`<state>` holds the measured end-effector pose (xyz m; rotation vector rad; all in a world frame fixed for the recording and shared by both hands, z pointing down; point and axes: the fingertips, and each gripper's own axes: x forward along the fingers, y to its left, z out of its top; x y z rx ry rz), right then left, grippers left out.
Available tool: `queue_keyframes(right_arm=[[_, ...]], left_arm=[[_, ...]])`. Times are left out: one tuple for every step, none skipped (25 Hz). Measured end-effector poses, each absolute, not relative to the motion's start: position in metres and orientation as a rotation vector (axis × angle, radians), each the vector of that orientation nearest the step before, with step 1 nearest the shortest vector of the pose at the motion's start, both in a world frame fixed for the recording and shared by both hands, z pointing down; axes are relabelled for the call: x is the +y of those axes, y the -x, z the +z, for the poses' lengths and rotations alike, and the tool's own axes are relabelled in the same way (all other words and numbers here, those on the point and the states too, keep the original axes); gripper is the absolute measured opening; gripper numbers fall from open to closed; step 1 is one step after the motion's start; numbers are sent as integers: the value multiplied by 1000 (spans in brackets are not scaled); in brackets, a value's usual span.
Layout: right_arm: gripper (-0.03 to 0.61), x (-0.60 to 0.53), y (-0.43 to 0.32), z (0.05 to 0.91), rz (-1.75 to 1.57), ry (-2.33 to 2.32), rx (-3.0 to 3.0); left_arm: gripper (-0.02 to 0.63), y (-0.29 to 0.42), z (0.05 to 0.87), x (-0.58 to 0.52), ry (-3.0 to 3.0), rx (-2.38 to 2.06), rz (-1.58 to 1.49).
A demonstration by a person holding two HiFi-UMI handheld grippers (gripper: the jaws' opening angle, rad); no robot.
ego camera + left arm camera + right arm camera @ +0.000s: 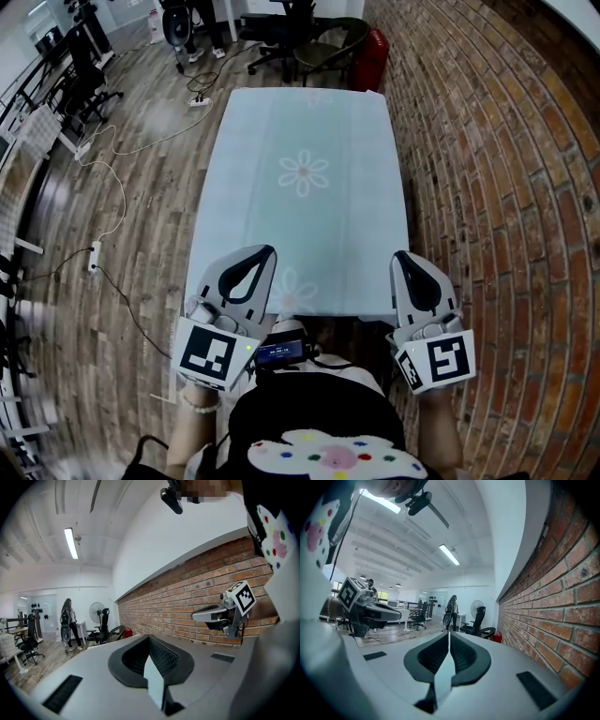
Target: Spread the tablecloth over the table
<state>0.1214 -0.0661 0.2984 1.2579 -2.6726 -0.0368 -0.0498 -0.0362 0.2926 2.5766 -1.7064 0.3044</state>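
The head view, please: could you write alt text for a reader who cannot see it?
A pale blue flower-printed tablecloth lies spread flat beside a red brick wall. The left gripper and right gripper each pinch its near edge.

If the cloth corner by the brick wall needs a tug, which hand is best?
The right gripper, most likely: it is shut on the tablecloth at the near corner beside the brick wall. The left gripper clamps the opposite near corner, farther from that wall.
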Motion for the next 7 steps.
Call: queue_keyframes(right_arm=[[38,-66,-121,299,-35,-1256,-2673],[38,-66,-121,299,-34,-1254,-2672],[38,-65,-121,300,-34,-1253,-2670],[38,-65,-121,300,-35,-1252,-2668],[38,-65,-121,301,-37,-1250,-2666],[38,-65,-121,302,-40,-1249,-2663],[38,-65,-120,302,-43,-1247,-2661]], left_arm=[[14,50,293,-36,-2575,-1707,305],[14,50,293,-36,-2575,-1707,306],[14,49,293,-35,-2575,-1708,307],[14,49,293,-35,-2575,-1708,309],[14,49,293,-35,-2576,-1708,310],[14,49,293,-35,-2577,-1708,311],[14,49,293,-35,-2578,-1708,311]])
